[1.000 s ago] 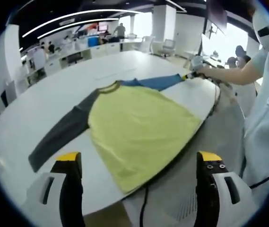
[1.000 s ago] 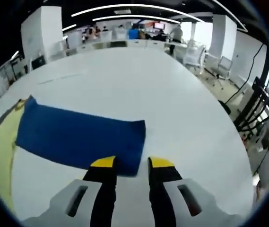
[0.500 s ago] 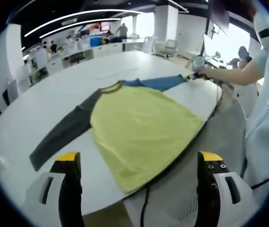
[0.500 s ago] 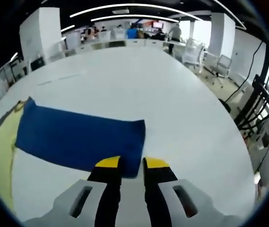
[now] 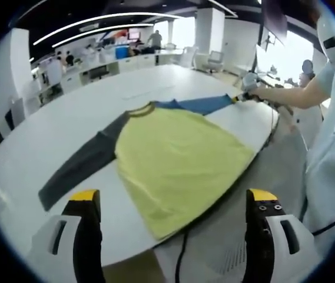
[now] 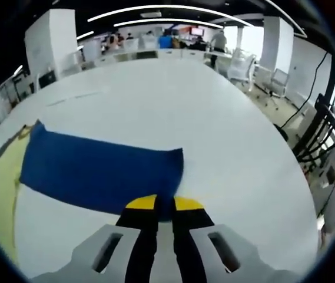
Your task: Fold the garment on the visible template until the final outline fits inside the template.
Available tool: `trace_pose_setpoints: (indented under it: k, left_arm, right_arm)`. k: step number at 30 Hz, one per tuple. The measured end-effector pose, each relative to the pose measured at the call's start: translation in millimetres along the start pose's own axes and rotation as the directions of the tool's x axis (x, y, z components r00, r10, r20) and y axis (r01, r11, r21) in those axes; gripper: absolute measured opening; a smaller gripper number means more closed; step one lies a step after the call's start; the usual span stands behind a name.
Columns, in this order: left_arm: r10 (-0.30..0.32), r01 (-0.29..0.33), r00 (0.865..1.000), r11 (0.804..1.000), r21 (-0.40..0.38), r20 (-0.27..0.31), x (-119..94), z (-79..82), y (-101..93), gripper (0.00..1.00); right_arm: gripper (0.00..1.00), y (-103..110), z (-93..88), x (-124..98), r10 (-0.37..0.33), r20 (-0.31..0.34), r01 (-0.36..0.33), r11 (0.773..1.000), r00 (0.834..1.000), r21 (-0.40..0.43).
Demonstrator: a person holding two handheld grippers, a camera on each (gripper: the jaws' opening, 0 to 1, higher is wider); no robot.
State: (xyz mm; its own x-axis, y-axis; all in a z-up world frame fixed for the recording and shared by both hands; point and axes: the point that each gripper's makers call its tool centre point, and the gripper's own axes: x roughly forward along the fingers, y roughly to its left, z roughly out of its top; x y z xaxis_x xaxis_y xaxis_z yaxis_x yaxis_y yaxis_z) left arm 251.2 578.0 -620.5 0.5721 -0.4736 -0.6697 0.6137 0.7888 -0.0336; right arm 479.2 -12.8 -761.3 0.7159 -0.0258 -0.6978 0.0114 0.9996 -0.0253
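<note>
A shirt with a yellow body (image 5: 176,162) lies flat on a large white table (image 5: 49,135), with a dark grey sleeve (image 5: 79,168) spread to one side and a blue sleeve (image 5: 205,104) to the other. My left gripper (image 5: 170,203) hangs open near the table's edge, short of the shirt's hem. In the right gripper view the blue sleeve (image 6: 99,171) lies across the table (image 6: 214,130), and my right gripper (image 6: 164,203) is shut on the cuff of the blue sleeve. The right gripper (image 5: 241,97) also appears far off in the left gripper view, held by a person's hand.
A person in white (image 5: 332,135) stands at the table's right edge. A black cable (image 5: 182,247) hangs below the near rim. Desks, chairs and people (image 5: 155,38) fill the room's back. A black rack (image 6: 323,135) stands beside the table.
My right gripper's jaws have closed from a narrow gap onto the blue sleeve's cuff. The left gripper has stayed open and nearly still.
</note>
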Motion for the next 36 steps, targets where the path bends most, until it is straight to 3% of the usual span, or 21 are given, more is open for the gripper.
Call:
trace_pose_setpoints:
  k: [4, 15, 21, 36]
  left_arm:
    - [-0.002, 0.002, 1.0, 1.0, 0.003, 0.0, -1, 0.6, -1.0, 1.0]
    - [0.003, -0.003, 1.0, 1.0, 0.003, 0.006, -4, 2.6, -0.6, 1.0]
    - [0.009, -0.009, 1.0, 1.0, -0.002, 0.012, -7, 1.3, 1.7, 1.0]
    - [-0.009, 0.008, 1.0, 1.0, 0.016, 0.03, -10, 2.3, 11.0, 1.0]
  right_arm:
    - [0.06, 1, 1.2, 2, -0.006, -0.002, 0.006, 0.999, 1.0, -0.043]
    - [0.03, 4, 0.8, -1, -0.023, -0.007, 0.023, 0.998, 1.0, -0.052]
    - [0.03, -6, -0.1, 4, -0.033, -0.019, 0.032, 0.998, 0.999, -0.052]
    - [0.03, 0, 7.6, -26, -0.07, 0.018, 0.07, 0.997, 0.997, -0.04]
